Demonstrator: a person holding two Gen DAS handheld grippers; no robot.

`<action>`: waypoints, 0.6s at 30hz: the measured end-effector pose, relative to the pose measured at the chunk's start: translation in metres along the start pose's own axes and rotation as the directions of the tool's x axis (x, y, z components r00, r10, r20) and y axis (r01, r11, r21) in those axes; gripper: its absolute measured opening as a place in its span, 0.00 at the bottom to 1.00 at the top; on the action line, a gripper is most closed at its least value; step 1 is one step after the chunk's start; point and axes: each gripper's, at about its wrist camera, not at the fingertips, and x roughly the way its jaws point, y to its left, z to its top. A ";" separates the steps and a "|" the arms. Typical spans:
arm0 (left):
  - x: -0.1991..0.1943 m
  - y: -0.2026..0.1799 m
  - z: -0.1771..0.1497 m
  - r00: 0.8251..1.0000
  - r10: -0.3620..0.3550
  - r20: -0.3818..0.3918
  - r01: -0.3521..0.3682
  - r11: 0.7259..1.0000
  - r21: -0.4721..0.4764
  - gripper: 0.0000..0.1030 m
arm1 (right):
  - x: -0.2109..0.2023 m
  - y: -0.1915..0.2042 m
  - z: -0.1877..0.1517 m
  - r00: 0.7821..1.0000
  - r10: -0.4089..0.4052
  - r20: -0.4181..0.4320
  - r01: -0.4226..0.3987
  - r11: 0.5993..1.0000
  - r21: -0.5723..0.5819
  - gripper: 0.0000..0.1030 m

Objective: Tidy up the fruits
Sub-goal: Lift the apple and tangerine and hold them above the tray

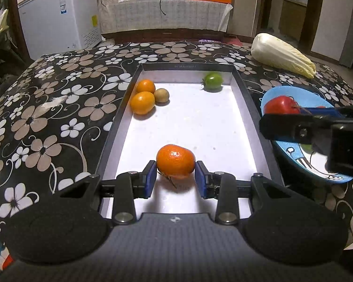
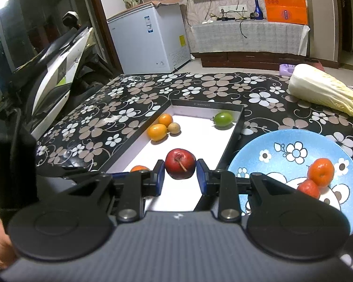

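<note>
Left wrist: fingers (image 1: pixel 175 175) clamp tangerine (image 1: pixel 175 161) over tray (image 1: pixel 241 75) near end, plate (image 1: pixel 274 94) off right | Right wrist: fingers (image 2: pixel 180 176) grip red fruit (image 2: pixel 180 163) over tray (image 2: pixel 237 123), plate (image 2: pixel 251 150) right, nearer this hand

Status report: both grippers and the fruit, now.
Left gripper shut on mandarin, over tray. Right gripper shut on red fruit, near blue plate. Nothing in the way.
</note>
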 end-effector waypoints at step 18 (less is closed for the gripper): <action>0.005 -0.001 0.002 1.000 0.005 0.003 -0.006 1.000 0.008 0.40 | 0.010 0.002 0.001 1.000 0.013 -0.014 -0.013 1.000 -0.011 0.31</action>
